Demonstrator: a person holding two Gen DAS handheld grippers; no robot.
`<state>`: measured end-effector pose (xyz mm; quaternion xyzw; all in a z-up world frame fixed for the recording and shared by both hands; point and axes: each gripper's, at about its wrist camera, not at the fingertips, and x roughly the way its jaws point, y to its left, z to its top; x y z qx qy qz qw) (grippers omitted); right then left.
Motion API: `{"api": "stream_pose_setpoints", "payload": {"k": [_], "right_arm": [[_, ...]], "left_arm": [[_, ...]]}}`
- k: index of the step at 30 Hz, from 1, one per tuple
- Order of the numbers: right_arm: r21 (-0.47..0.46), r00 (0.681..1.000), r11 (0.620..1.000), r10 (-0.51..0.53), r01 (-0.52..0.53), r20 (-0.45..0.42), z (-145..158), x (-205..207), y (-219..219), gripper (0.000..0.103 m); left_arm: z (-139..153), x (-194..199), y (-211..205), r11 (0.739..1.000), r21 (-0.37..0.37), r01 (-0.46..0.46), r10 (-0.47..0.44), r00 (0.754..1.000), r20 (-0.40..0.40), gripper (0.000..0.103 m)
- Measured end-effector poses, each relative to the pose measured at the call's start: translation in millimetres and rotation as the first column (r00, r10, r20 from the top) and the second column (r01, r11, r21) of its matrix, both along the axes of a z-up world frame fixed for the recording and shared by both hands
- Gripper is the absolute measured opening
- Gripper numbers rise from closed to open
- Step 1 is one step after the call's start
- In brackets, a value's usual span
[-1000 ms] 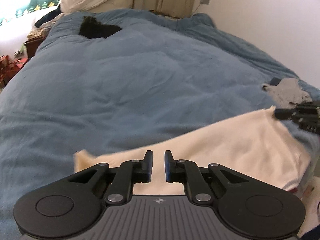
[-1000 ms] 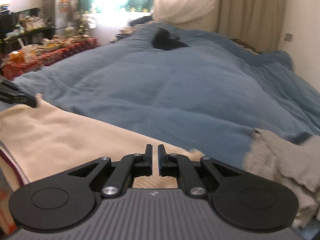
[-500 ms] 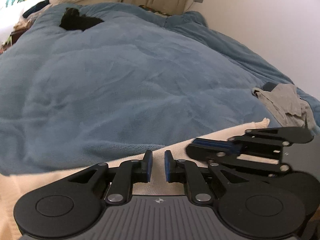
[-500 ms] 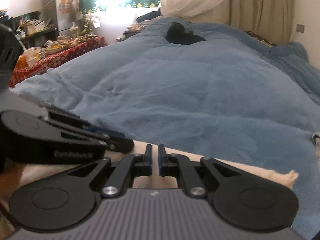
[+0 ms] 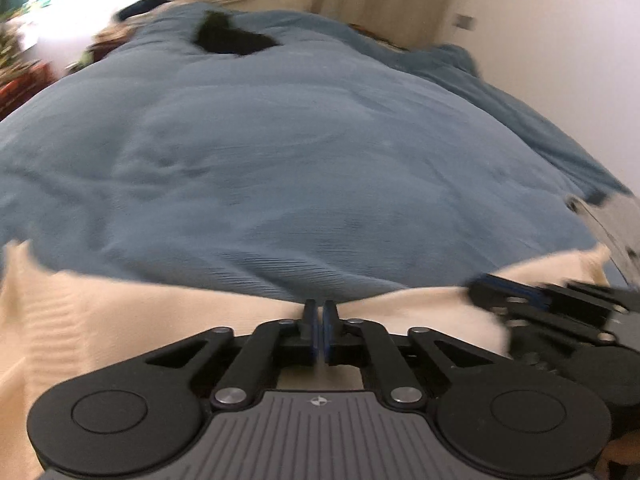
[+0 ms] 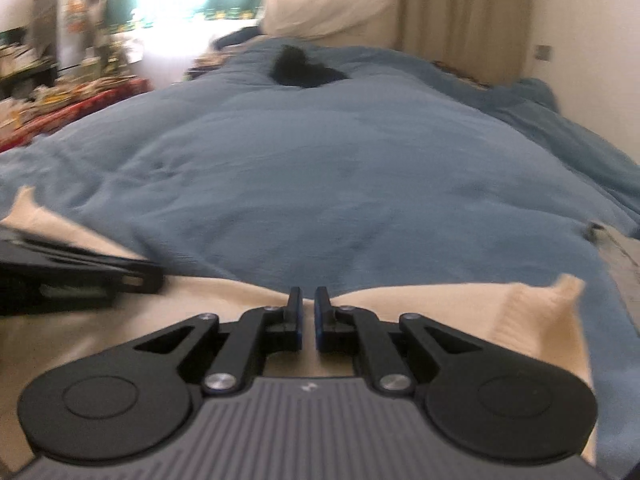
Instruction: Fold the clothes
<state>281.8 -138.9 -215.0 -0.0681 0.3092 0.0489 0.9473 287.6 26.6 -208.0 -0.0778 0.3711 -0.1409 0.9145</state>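
Folding barely begun: both hand-held grippers, left (image 5: 321, 312) and right (image 6: 307, 300), pressed together at cream garment (image 5: 132, 316) edge on bed (image 5: 280, 152), pinch unclear.

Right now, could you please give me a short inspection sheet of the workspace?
Surface: blue duvet over the bed, rumpled.
Job's things: cream garment spread at the near edge, one corner sticking up on the right.
Clutter: black item far up the bed; grey garment at the right edge.
Grippers: left gripper shut at the cream edge; right gripper shut at the same edge; both blurred.
Cables: nothing seen.
Surroundings: curtains, bright window, cluttered table with red cloth, wall socket.
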Motion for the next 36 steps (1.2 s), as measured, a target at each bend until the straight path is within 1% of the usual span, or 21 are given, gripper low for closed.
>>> {"api": "stream_pose_setpoints", "payload": {"k": [2, 5, 6, 7, 8, 9, 14, 16, 17, 18, 19, 21, 23, 26, 28, 29, 30, 33, 34, 36], "right_arm": [[-0.004, 0.999, 0.999, -0.036, 0.036, 0.009, 1, -1, -8, 0.002], [-0.035, 0.997, 0.997, -0.069, 0.071, 0.036, 4, -5, -18, 0.0], [-0.053, 0.995, 0.995, -0.083, 0.086, 0.048, 6, -8, -21, 0.0], [-0.06, 0.994, 0.993, -0.099, 0.102, 0.056, 7, -9, -27, 0.0], [-0.053, 0.992, 0.992, -0.112, 0.115, 0.057, 9, -10, -33, 0.0], [-0.042, 0.991, 0.991, -0.124, 0.126, 0.055, 11, -11, -39, 0.0], [-0.023, 0.98, 0.981, -0.191, 0.193, 0.06, 17, -13, -59, 0.0], [-0.033, 0.97, 0.971, -0.234, 0.236, 0.065, 22, -15, -61, 0.0], [-0.032, 0.969, 0.97, -0.238, 0.24, 0.071, 25, -17, -61, 0.0], [-0.018, 0.97, 0.973, -0.228, 0.23, 0.078, 31, -21, -60, 0.004], [0.001, 0.973, 0.977, -0.212, 0.213, 0.088, 36, -24, -57, 0.006], [0.059, 0.985, 0.988, -0.145, 0.14, 0.09, 45, -28, -48, 0.006], [0.119, 0.995, 0.991, -0.074, 0.065, 0.071, 48, -24, -35, 0.006], [0.161, 0.999, 0.986, 0.027, -0.033, 0.045, 43, -15, -12, 0.006], [0.163, 0.997, 0.984, 0.074, -0.077, 0.03, 35, -8, 0, 0.006], [0.161, 0.996, 0.983, 0.091, -0.092, 0.016, 30, -4, 5, 0.006], [0.164, 0.995, 0.982, 0.098, -0.097, 0.004, 24, -1, 8, 0.002], [0.2, 0.994, 0.976, 0.095, -0.084, -0.045, 5, 9, 7, 0.001], [0.213, 0.994, 0.974, 0.092, -0.078, -0.057, 0, 11, 5, 0.0], [0.208, 0.995, 0.976, 0.078, -0.062, -0.066, -6, 14, 4, 0.0]], "left_arm": [[-1, -1, 12, 0.999, -0.009, -0.052, 0.052, 0.999, -0.005, 0.003], [2, -4, 28, 0.995, -0.011, -0.103, 0.103, 0.995, 0.0, 0.003], [3, -5, 33, 0.992, 0.002, -0.124, 0.124, 0.992, 0.005, 0.005], [5, -6, 37, 0.989, 0.027, -0.146, 0.146, 0.989, 0.011, 0.004], [5, -7, 42, 0.987, 0.039, -0.157, 0.157, 0.987, 0.015, 0.004], [6, -8, 47, 0.986, 0.037, -0.164, 0.164, 0.986, 0.015, 0.004], [10, -14, 70, 0.981, 0.007, -0.195, 0.195, 0.981, 0.013, 0.003], [14, -17, 74, 0.979, -0.005, -0.201, 0.202, 0.979, 0.01, 0.003], [17, -18, 73, 0.98, -0.009, -0.2, 0.2, 0.98, 0.01, 0.003], [22, -20, 71, 0.981, -0.012, -0.195, 0.195, 0.981, 0.013, 0.003], [26, -20, 66, 0.983, -0.018, -0.182, 0.183, 0.983, 0.016, 0.006], [35, -17, 53, 0.99, -0.037, -0.139, 0.14, 0.99, 0.024, 0.006], [43, -13, 39, 0.994, -0.061, -0.094, 0.096, 0.995, 0.032, 0.006], [42, 0, 12, 0.996, -0.086, -0.02, 0.023, 0.999, 0.03, 0.006], [32, 10, -4, 0.994, -0.103, 0.023, -0.024, 1.0, -0.004, 0.006], [26, 13, -8, 0.991, -0.128, 0.034, -0.038, 0.999, -0.028, 0.004], [20, 16, -10, 0.988, -0.149, 0.033, -0.04, 0.998, -0.043, 0.001], [5, 23, -11, 0.981, -0.195, 0.02, -0.035, 0.997, -0.073, 0.003], [1, 24, -13, 0.982, -0.19, 0.018, -0.034, 0.996, -0.081, 0.004], [-3, 25, -17, 0.99, -0.138, 0.018, -0.029, 0.996, -0.078, 0.004]]}}
